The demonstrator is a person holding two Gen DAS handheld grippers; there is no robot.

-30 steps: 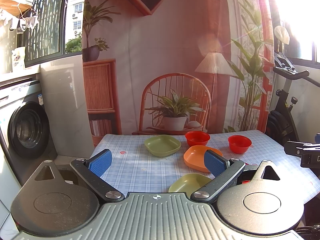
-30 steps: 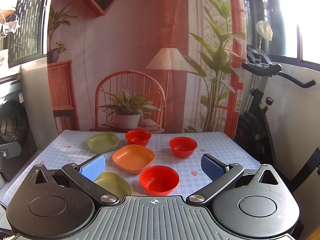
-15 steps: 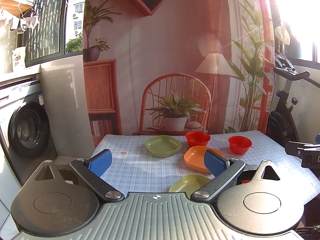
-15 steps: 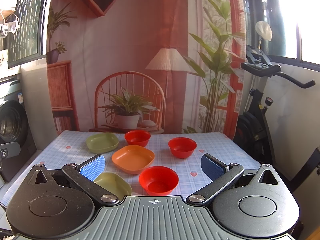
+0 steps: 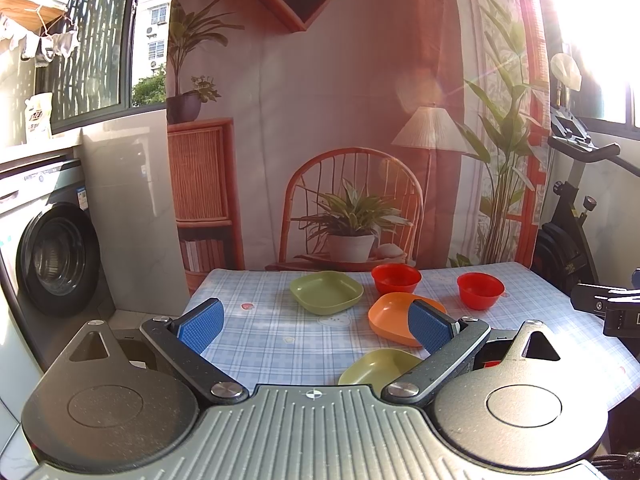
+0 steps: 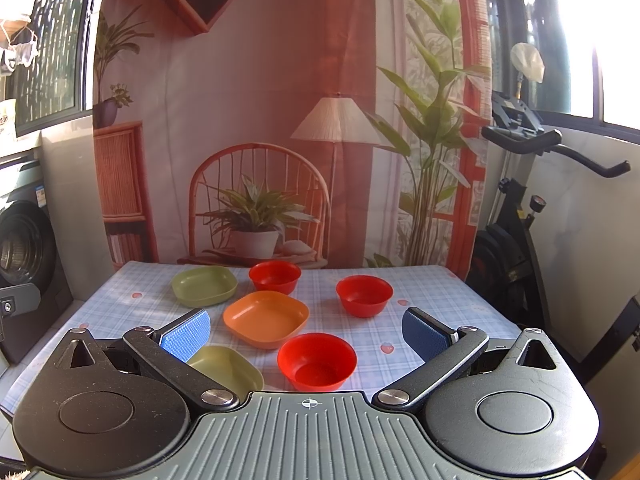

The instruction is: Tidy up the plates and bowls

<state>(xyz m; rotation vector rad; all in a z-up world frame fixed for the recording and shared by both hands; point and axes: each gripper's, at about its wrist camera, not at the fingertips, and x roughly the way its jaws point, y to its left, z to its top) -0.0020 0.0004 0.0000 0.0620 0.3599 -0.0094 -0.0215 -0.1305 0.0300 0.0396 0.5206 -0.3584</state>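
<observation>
On the checked tablecloth (image 6: 432, 300) lie two green plates, far (image 6: 204, 285) and near (image 6: 228, 368), an orange plate (image 6: 266, 317) and three red bowls: far (image 6: 275, 276), right (image 6: 364, 294) and near (image 6: 317, 361). My right gripper (image 6: 306, 332) is open and empty, held above the near red bowl. My left gripper (image 5: 316, 324) is open and empty above the table's near left part. In the left wrist view the far green plate (image 5: 326, 291), orange plate (image 5: 390, 314), near green plate (image 5: 376, 366) and two red bowls (image 5: 396, 278) (image 5: 480, 290) show.
A washing machine (image 5: 44, 264) stands left of the table. An exercise bike (image 6: 520, 216) stands to the right. A printed backdrop (image 6: 260, 120) hangs behind the table's far edge. The right gripper's body (image 5: 608, 306) shows at the left wrist view's right edge.
Both grippers have drifted very slightly; the scene sits a touch lower and nearer in the right wrist view. Nothing was taken hold of or let go.
</observation>
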